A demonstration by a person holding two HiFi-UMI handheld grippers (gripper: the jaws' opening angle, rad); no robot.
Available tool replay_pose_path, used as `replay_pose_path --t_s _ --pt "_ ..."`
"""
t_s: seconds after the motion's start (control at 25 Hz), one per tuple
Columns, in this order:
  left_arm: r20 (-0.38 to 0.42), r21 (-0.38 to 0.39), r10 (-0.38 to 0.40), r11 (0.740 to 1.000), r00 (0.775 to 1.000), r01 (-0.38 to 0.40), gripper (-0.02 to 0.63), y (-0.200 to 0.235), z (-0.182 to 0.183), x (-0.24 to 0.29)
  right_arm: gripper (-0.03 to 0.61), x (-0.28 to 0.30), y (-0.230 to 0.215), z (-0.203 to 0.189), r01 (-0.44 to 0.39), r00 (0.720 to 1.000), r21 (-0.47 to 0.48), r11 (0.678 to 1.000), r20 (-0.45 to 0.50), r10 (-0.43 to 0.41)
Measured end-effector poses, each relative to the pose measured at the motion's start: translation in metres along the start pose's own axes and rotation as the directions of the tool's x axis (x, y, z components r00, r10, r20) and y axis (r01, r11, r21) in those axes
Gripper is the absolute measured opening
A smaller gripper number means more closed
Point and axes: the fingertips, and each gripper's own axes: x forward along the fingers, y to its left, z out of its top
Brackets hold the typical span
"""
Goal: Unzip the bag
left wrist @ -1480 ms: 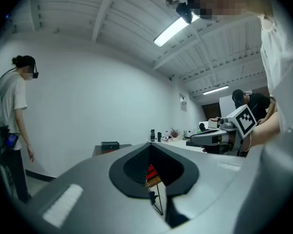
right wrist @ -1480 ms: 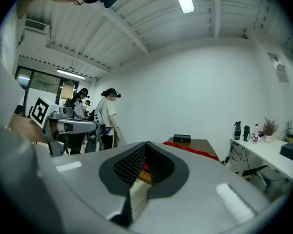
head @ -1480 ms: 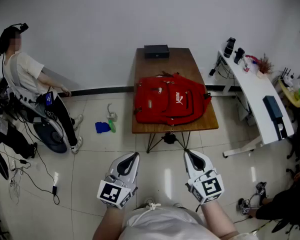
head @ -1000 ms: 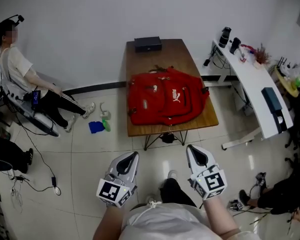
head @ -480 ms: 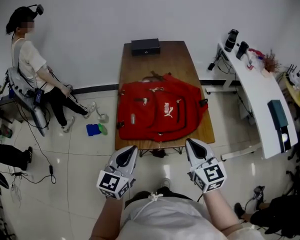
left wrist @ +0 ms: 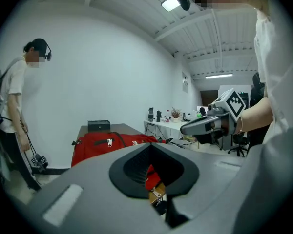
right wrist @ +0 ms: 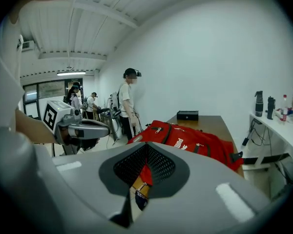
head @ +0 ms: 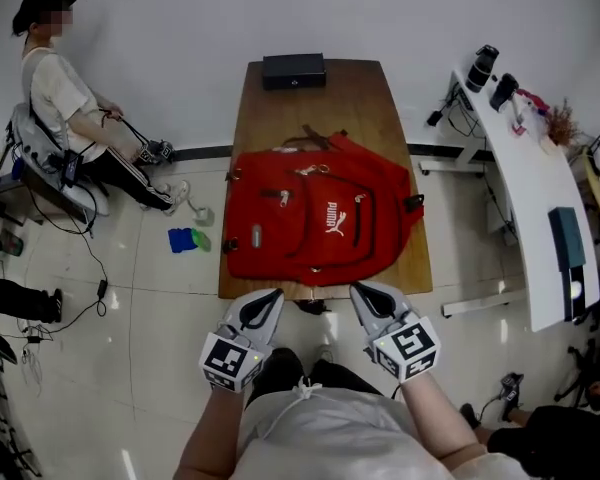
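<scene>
The left gripper (head: pixel 267 298) and right gripper (head: pixel 360 290) both have jaws pressed together, holding nothing; the red bag (head: pixel 320 223) lies just ahead, untouched.

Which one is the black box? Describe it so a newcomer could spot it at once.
Find the long wooden table in the middle of the head view. Beyond the red backpack, at the far end, sits a low black box, the only dark, hard-edged thing on the tabletop.
</scene>
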Motion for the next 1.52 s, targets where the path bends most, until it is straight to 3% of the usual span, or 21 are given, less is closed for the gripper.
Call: replay_pose_path --t_s 0.28,0.56,0.8,1.04,1.2,1.52 --pt "-0.105 -0.005 -0.067 0.998 0.992 0.067 0.005 0.017 -0.046 0.029 0.013 0.055 0.014 -0.055 0.006 0.99 0.11 0.994 -0.14 0.009" --pt "-0.166 -0.099 -0.142 0.987 0.976 0.127 0.005 0.035 -0.097 0.065 0.031 0.105 0.018 -0.134 0.005 0.949 0.179 0.984 -0.312 0.052" --pt "-0.217 -0.108 -0.183 0.981 0.959 0.163 0.005 0.035 -0.122 0.093 0.088 0.123 0.018 -0.175 0.051 0.909 0.263 0.964 -0.412 0.064" --pt "-0.265 -0.161 -0.243 0.965 0.933 0.205 0.005 0.032 -0.142 0.111 0.126 0.132 0.026 -0.184 0.1 0.887 0.238 0.966 -0.46 0.022" --pt "-0.274 -0.166 -0.275 0.957 0.922 0.236 0.005 0.026 -0.149 0.118 0.034 0.132 0.018 -0.186 0.154 0.878 0.187 0.97 -0.477 -0.048" --pt "-0.318 -0.114 -0.248 0.968 0.915 0.223 0.005 0.023 -0.154 0.13 0.008 0.128 0.01 -0.186 0.136 0.878 0.215 0.967 -0.478 -0.018"
